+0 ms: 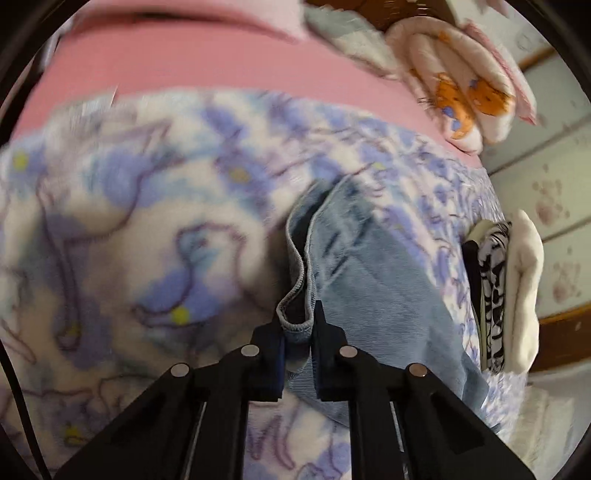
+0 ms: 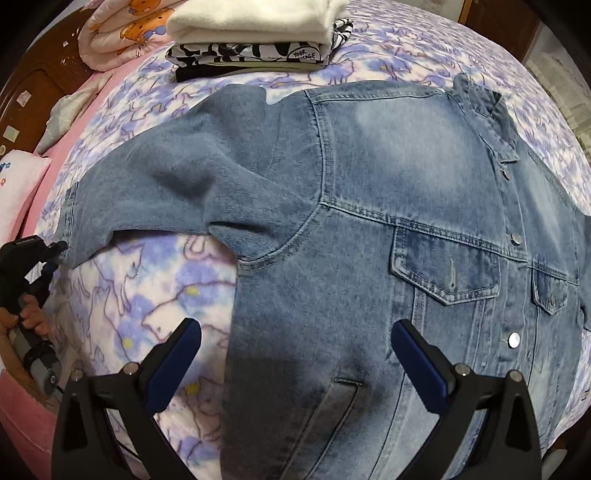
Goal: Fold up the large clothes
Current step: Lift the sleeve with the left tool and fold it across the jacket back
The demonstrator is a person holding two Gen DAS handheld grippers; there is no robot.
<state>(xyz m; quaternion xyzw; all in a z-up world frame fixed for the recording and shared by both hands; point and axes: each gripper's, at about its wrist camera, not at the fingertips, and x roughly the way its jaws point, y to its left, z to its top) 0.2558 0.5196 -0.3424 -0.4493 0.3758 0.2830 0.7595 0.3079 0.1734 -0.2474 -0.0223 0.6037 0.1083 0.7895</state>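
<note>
Across the bed's purple-flowered blanket [image 2: 155, 306] the denim jacket [image 2: 369, 206] lay front-up, its sleeve stretched toward nine o'clock. Over its lower body the right gripper [image 2: 295, 350] hovered, jaws spread wide with denim between them at twelve o'clock. The left gripper [image 1: 298, 339] had jaws clamped on the sleeve cuff [image 1: 295, 321].

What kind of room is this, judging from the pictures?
Most likely a bedroom. A denim jacket lies on a bed with a purple-flowered blanket, a pile of folded clothes sits at its far side, and a rolled quilt rests against a wooden headboard.
</note>
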